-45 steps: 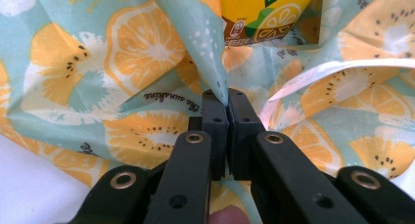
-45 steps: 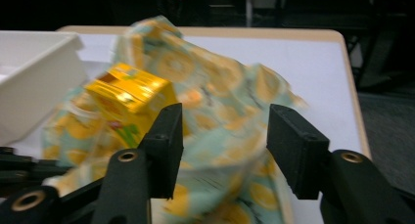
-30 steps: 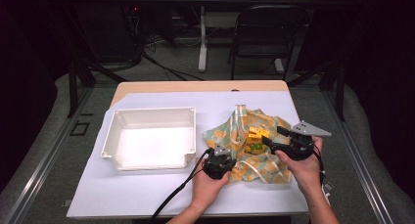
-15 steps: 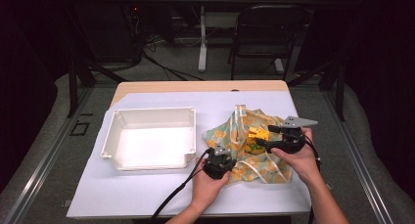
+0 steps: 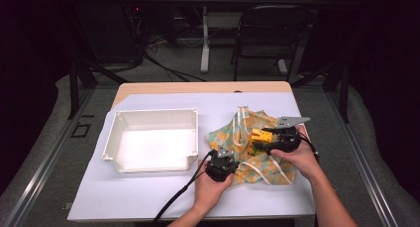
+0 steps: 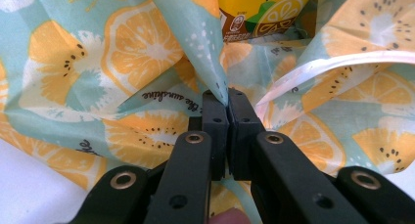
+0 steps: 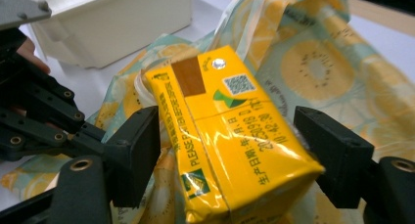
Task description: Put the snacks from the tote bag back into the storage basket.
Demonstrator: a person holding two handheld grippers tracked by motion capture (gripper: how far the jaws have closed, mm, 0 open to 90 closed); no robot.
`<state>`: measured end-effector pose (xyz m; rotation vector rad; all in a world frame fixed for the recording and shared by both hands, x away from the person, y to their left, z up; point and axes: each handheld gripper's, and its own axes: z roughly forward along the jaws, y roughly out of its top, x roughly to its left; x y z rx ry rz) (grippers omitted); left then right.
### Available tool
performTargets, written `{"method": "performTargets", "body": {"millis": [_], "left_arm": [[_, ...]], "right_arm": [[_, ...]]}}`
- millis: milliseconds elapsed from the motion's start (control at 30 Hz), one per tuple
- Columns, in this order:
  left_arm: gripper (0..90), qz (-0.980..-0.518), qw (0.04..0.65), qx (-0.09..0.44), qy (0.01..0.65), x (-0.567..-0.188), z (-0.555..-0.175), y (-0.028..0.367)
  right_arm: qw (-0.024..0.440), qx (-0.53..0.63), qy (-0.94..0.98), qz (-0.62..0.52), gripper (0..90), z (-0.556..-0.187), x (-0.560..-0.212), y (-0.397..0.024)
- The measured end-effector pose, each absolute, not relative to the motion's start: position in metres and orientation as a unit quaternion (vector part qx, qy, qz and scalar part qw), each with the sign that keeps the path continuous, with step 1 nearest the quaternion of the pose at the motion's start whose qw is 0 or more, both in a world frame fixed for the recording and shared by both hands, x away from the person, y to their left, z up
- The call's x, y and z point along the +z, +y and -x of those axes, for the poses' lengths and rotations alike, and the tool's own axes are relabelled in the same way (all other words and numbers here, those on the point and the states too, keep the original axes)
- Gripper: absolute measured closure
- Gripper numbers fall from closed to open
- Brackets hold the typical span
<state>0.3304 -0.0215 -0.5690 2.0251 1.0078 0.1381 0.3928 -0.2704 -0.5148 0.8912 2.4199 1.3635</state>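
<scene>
- Two grippers work at one table [image 5: 148, 197], covered in pale sheet; all places below are given relative to the white tray [image 5: 151, 140].
- White tray: rectangular, raised walls, sits on the table's left half; in the right gripper view its wall [image 7: 112, 18] shows beyond the cloth.
- Fruit-print bag [image 5: 247, 145]: teal cloth with orange and kiwi slices, lies crumpled just right of the tray, near its right wall but apart from it; white straps [image 5: 265, 170] trail over its near side. In the left gripper view the cloth [image 6: 122, 77] carries a line of printed script and a white strap [image 6: 313, 70] arcs across it.
- Right gripper [image 5: 270, 140]: held by the right hand [image 5: 299, 157], well right of the tray, over the bag's middle. Jaws have just been closing, with the carton between them; in the right gripper view the left pad sits at the carton's side and the right pad stands off its end with a gap, so the grip is not yet made.
- Left gripper [image 5: 220, 162]: held by the left hand [image 5: 210, 187], just off the tray's near right corner. Jaws clenched on a raised fold of the bag; the fold rises straight from between the closed pads [image 6: 215, 121].
- Yellow drink carton [image 7: 230, 136]: foil-wrapped, brown patch and printed date on its face, lies tilted on the bag, right of the tray; its lemon-printed end [image 6: 259, 9] shows beyond the pinched fold.
</scene>
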Motion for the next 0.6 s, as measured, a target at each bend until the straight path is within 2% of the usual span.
{"method": "performTargets", "body": {"millis": [100, 133, 167, 200, 500, 600], "left_arm": [[88.0, -0.809, 0.424, 0.055, 0.403, -0.569, -0.330, -0.021], [88.1, -0.810, 0.424, 0.054, 0.402, -0.569, -0.331, -0.021], [88.1, -0.809, 0.424, 0.054, 0.403, -0.569, -0.330, -0.021], [88.1, -0.809, 0.424, 0.055, 0.403, -0.569, -0.330, -0.022], [87.8, -0.809, 0.425, 0.054, 0.403, -0.569, -0.331, -0.021], [85.0, -0.802, 0.431, 0.045, 0.411, -0.569, -0.332, -0.019]], "right_arm": [[0.099, 0.459, 0.833, -0.293, 34.7, -0.395, -0.521, -0.269], [0.103, 0.455, 0.835, -0.291, 40.0, -0.394, -0.521, -0.268], [0.107, 0.452, 0.837, -0.288, 48.9, -0.393, -0.521, -0.269], [0.114, 0.452, 0.837, -0.286, 50.3, -0.392, -0.520, -0.268], [0.124, 0.434, 0.842, -0.295, 52.1, -0.382, -0.512, -0.263], [0.126, 0.456, 0.824, -0.313, 52.2, -0.375, -0.497, -0.264]]}}
